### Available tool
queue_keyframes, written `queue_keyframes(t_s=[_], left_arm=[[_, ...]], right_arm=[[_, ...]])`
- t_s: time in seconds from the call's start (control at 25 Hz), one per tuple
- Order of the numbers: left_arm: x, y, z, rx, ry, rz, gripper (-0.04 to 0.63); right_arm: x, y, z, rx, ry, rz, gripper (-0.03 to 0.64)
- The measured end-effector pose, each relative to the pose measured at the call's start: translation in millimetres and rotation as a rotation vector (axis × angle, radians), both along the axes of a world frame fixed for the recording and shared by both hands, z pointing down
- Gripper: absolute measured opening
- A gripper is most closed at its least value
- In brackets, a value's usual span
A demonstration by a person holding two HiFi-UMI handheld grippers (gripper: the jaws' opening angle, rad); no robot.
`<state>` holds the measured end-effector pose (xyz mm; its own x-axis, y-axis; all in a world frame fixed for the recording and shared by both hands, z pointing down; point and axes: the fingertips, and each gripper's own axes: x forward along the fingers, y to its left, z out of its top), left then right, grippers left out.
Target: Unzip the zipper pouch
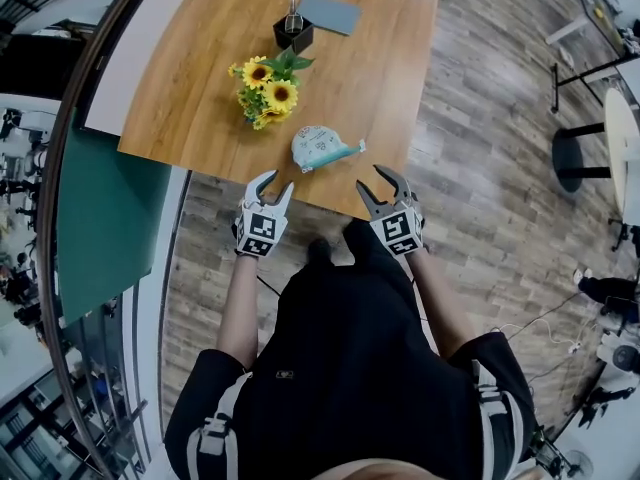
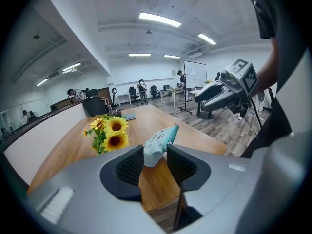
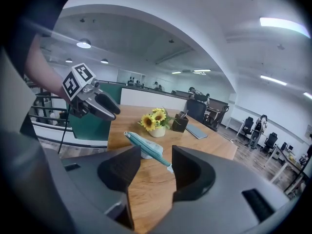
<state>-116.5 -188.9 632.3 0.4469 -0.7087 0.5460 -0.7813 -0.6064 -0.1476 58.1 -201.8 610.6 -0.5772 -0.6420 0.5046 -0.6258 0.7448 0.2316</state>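
A pale teal zipper pouch (image 1: 322, 148) lies near the front edge of the wooden table (image 1: 200, 68), its zipper strip pointing right. It also shows in the left gripper view as the pouch (image 2: 158, 144) and in the right gripper view as the pouch (image 3: 146, 149), with a small pull tab at its near end. My left gripper (image 1: 272, 186) hovers open just short of the table's front edge, left of the pouch. My right gripper (image 1: 381, 182) is open too, right of it. Both hold nothing.
A small pot of sunflowers (image 1: 266, 92) stands just behind the pouch. Farther back are a black pen holder (image 1: 293, 33) and a grey notebook (image 1: 329, 13). Wood-plank floor (image 1: 480, 198) lies to the right, a teal panel (image 1: 105, 218) to the left.
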Motion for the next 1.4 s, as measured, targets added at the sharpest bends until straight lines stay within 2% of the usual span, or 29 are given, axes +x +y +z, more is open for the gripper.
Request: queue_keyframes(t_s=[0.36,0.68,0.88,1.24,1.36,1.4], left_arm=[[7,-9,46,-0.048,-0.176,0.075,0.149],[15,-23,65,-0.001,-0.260,0.151,0.149],[22,-34,83,0.029,-0.367,0.212,0.149],[40,-43,81,0.079,-0.381,0.249,0.142],[44,-47,77,0.088,-0.362,0.252,0.062],[46,-47,76,0.087,-0.351,0.251,0.060]], right_arm=[[19,-13,6,-0.033,0.021,0.020,0.200],[33,-19,7,-0.043,0.041,0.016,0.200],[45,-25,9,-0.041,0.064,0.028,0.199],[59,-28,9,-0.044,0.056,0.062,0.199],[57,-27,10,-0.043,0.053,0.053,0.199],[56,-27,10,-0.041,0.051,0.049,0.199]])
